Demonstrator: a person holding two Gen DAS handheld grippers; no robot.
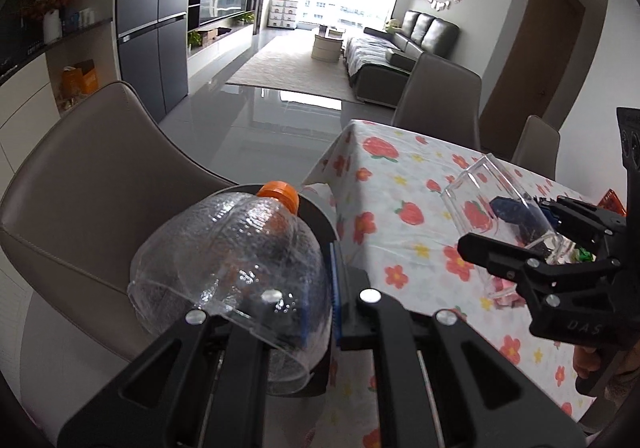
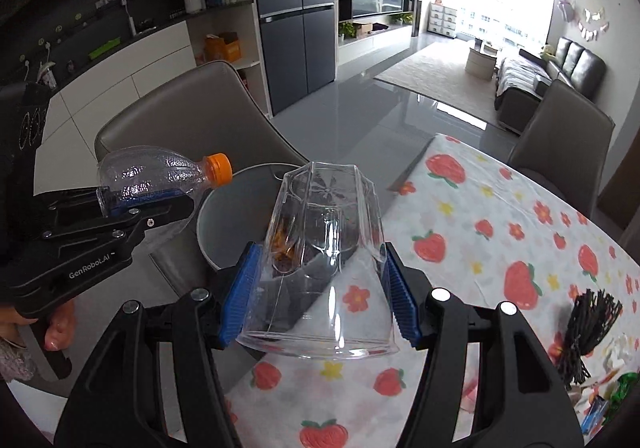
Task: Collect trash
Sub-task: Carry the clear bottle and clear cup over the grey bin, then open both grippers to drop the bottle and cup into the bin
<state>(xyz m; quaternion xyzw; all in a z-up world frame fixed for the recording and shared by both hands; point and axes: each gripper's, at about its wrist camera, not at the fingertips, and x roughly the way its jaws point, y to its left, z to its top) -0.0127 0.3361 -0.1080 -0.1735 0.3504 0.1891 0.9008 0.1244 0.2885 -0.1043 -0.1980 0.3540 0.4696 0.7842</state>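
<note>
Two items in hand over the bin (image 2: pixel 224 208): left gripper (image 2: pixel 160 204) clamps the bottle (image 2: pixel 160 172), right gripper (image 2: pixel 320 288) the cup (image 2: pixel 324 232); table (image 2: pixel 500 232) scraps remain.

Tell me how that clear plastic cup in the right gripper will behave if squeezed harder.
The clear cup looks thin-walled, so it would probably flex or crack. Its smooth, tapered sides could slip along the blue pads of the right gripper. Tilted mouth-down, the dark scraps inside may spill.

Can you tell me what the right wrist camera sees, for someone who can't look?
The right gripper squeezes a clear plastic cup tipped on its side above a flowery tablecloth. Left of it, the left gripper holds an orange-capped bottle near a grey bin.
</note>
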